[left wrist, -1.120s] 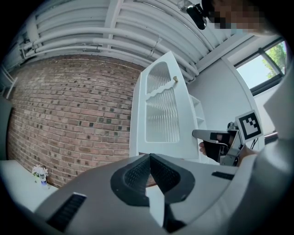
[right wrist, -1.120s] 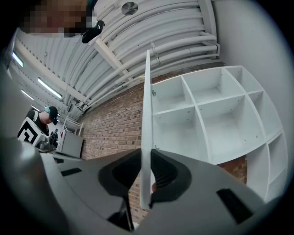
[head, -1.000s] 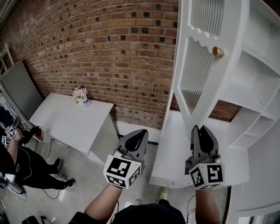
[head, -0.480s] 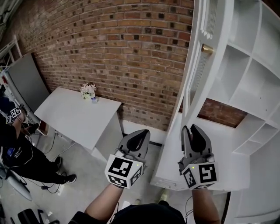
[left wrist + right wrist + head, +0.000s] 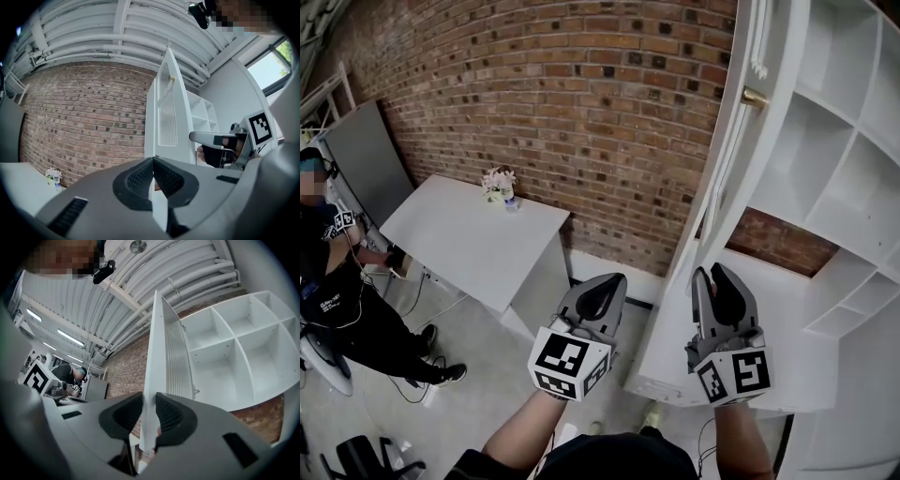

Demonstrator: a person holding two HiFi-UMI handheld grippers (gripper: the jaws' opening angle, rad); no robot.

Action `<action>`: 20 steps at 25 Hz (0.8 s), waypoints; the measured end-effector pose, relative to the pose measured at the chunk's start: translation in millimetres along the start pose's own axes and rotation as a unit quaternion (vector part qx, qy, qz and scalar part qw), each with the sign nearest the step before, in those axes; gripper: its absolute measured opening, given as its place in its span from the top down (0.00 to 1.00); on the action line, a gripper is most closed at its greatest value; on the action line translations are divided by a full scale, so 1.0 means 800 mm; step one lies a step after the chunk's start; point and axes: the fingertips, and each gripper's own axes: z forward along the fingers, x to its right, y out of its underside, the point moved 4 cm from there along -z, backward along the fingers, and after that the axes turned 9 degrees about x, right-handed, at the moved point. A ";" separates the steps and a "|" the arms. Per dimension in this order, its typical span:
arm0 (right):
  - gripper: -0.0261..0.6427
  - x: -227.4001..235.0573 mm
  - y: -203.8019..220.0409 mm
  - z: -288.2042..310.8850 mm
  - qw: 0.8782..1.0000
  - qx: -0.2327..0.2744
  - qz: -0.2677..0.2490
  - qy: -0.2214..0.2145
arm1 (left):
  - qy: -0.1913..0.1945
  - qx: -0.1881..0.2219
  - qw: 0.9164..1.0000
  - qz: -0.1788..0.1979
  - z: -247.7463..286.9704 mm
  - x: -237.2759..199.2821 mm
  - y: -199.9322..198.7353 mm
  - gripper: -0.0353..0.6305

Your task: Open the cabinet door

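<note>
- Brick wall [image 5: 581,112] behind. White table [image 5: 459,244] at left, white open-shelf cabinet [image 5: 853,141] at right.
- Cabinet door [image 5: 727,178] stands swung out and upright, edge-on to the head view, with its brass knob [image 5: 755,97] high up.
- Right gripper [image 5: 711,272] is the nearer. The door's free edge lies straight ahead, in line with its narrow gap. The pads seem clear of it, and the jaws have just been opening.
- Left gripper [image 5: 612,279]: jaws together, empty, left of the door.
- A second ago the door's slatted face showed; now it is swung wider.
</note>
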 end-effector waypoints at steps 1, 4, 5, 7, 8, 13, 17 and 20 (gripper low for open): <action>0.84 -0.001 0.000 -0.001 1.000 0.002 0.004 -0.002 | 0.001 0.000 1.000 0.000 0.000 0.001 0.001 0.94; 0.84 0.000 0.002 -0.006 1.000 0.004 0.008 -0.006 | 0.007 0.000 1.000 -0.001 0.003 0.005 0.002 0.94; 0.84 0.001 0.001 -0.008 1.000 0.004 0.008 -0.006 | 0.010 0.000 1.000 -0.002 0.004 0.007 0.002 0.94; 0.84 0.003 0.002 -0.014 1.000 0.005 0.007 -0.001 | 0.016 0.000 1.000 -0.003 0.006 0.011 0.004 0.94; 0.84 0.004 0.002 -0.017 1.000 0.005 0.007 0.002 | 0.020 0.000 1.000 -0.003 0.007 0.014 0.005 0.94; 0.87 0.020 -0.001 -0.027 1.000 -0.001 0.006 0.019 | 0.031 -0.003 0.999 -0.007 0.015 0.025 0.007 0.94; 0.89 0.031 0.002 -0.041 0.999 -0.008 0.004 0.035 | 0.041 -0.004 0.999 -0.008 0.016 0.035 0.010 0.94; 0.91 0.041 0.006 -0.057 0.999 -0.013 0.001 0.050 | 0.050 -0.005 0.999 -0.009 0.016 0.046 0.016 0.94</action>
